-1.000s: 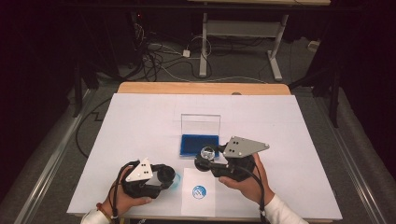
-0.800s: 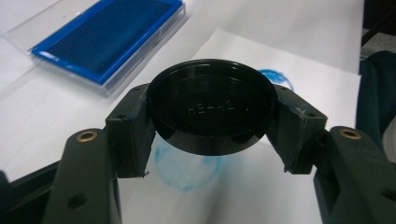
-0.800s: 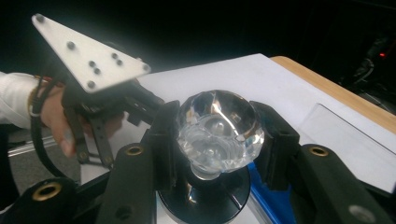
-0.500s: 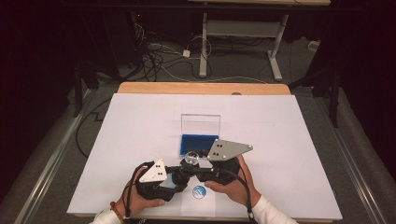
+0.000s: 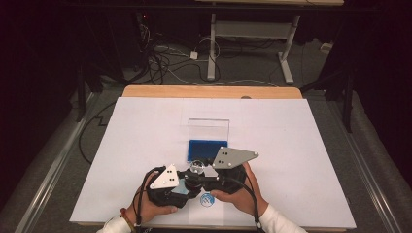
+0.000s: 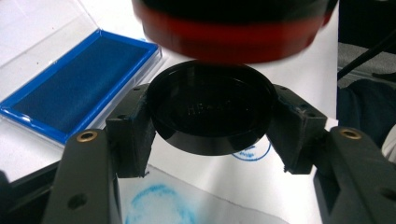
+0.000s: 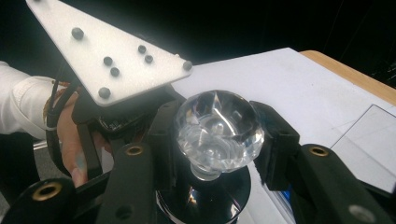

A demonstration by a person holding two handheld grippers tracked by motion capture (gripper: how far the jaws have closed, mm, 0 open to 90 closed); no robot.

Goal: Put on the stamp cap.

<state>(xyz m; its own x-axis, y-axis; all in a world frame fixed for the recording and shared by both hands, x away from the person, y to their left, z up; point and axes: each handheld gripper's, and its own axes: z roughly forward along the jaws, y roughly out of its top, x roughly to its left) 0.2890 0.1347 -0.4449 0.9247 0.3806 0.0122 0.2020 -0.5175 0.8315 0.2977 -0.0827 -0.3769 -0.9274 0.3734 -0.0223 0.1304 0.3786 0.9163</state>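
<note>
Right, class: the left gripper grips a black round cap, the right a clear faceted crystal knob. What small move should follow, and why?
Probably bring them straight together. The left gripper holds the black round cap just under the stamp's red-banded body, roughly in line; the right gripper clamps the clear faceted crystal knob. A round blue print already marks the paper, so capping seems likely.

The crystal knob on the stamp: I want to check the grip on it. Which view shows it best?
The right gripper view: the crystal knob sits close up between that gripper's jaws. The high view shows it small between both grippers. The left gripper view shows the black cap instead.
</note>
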